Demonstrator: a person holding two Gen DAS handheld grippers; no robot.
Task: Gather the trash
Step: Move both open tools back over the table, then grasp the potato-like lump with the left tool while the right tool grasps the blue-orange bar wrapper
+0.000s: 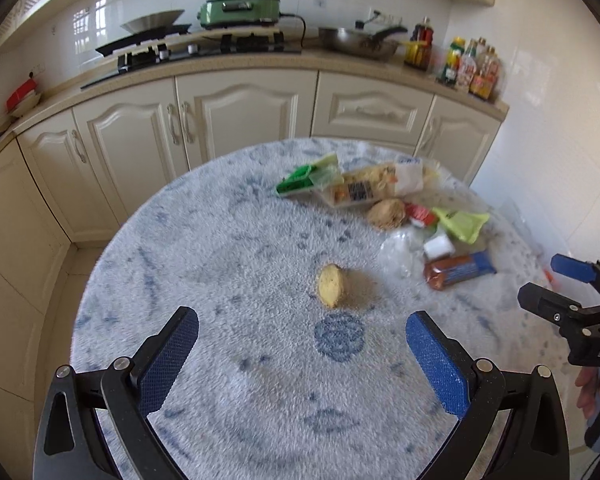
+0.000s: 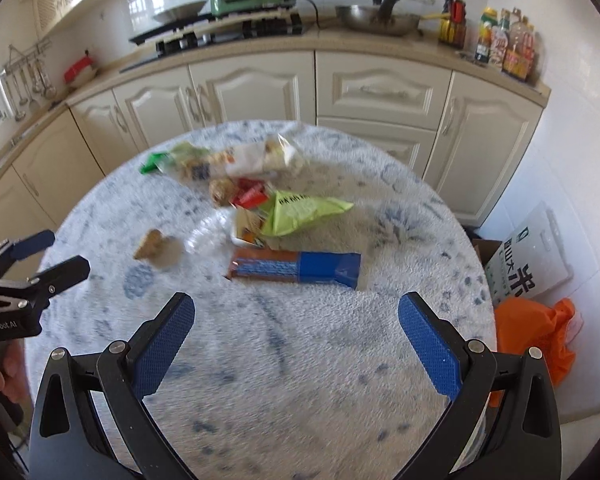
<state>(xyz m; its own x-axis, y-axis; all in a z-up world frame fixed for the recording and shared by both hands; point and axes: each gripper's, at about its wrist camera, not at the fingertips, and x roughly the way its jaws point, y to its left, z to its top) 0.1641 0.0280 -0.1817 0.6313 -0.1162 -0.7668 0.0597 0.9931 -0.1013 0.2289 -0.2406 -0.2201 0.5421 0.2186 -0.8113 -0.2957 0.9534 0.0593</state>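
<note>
Left tool [image 1: 302,354] and right tool [image 2: 296,338]: both spread wide, gripping nothing, above the round fleecy white-and-blue surface [image 1: 228,248]. The yellow-brown ginger piece [image 1: 330,285] lies ahead of the left tool; the brown-and-blue wrapper [image 2: 296,269] lies ahead of the right.

Bright daylight enters from the left; window glare sits on the wall tiles [image 1: 96,20] at upper left. Motion blur softens the wrappers [image 2: 260,200]. Fisheye bends edges, corners black.
</note>
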